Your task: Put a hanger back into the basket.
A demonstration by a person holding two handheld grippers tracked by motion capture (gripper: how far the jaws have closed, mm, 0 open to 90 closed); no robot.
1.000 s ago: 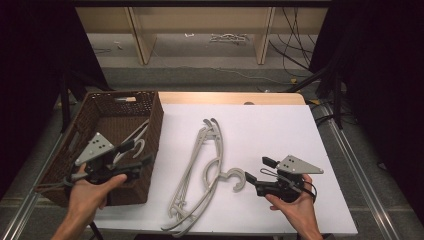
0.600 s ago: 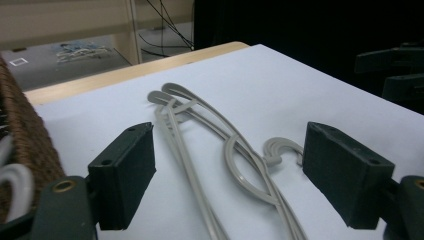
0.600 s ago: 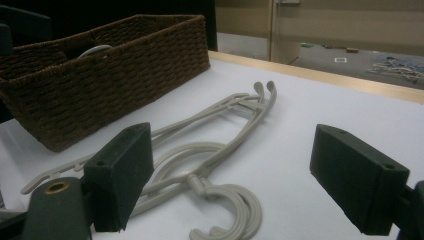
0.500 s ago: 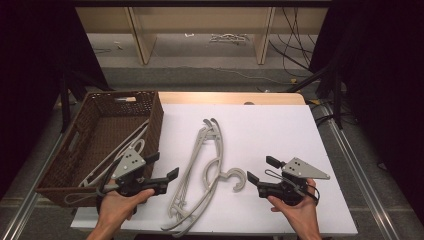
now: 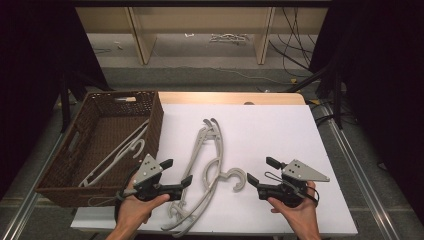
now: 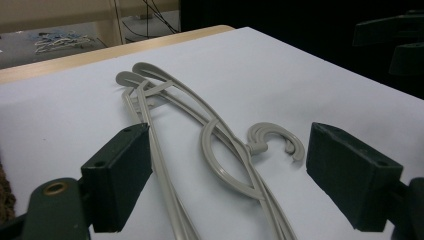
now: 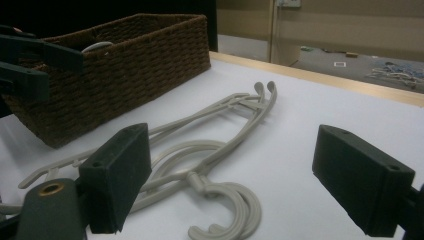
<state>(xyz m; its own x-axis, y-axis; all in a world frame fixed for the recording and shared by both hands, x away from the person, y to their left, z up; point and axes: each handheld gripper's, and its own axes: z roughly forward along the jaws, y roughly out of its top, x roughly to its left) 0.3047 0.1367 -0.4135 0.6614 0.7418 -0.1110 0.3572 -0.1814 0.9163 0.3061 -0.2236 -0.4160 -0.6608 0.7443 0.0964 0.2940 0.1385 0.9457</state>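
The left gripper (image 5: 176,174) had swung from the wicker basket (image 5: 150,107) toward the stacked hangers (image 5: 204,170), fingers just spread wide and empty to take one.

- Two grey hangers (image 5: 202,172) lay stacked on the white surface (image 5: 280,130).
- One grey hanger (image 5: 120,155) lay in the basket.
- One brown wicker basket (image 5: 60,177) stood there.
- Two hand-held grippers: left (image 5: 177,176), right (image 5: 260,171).
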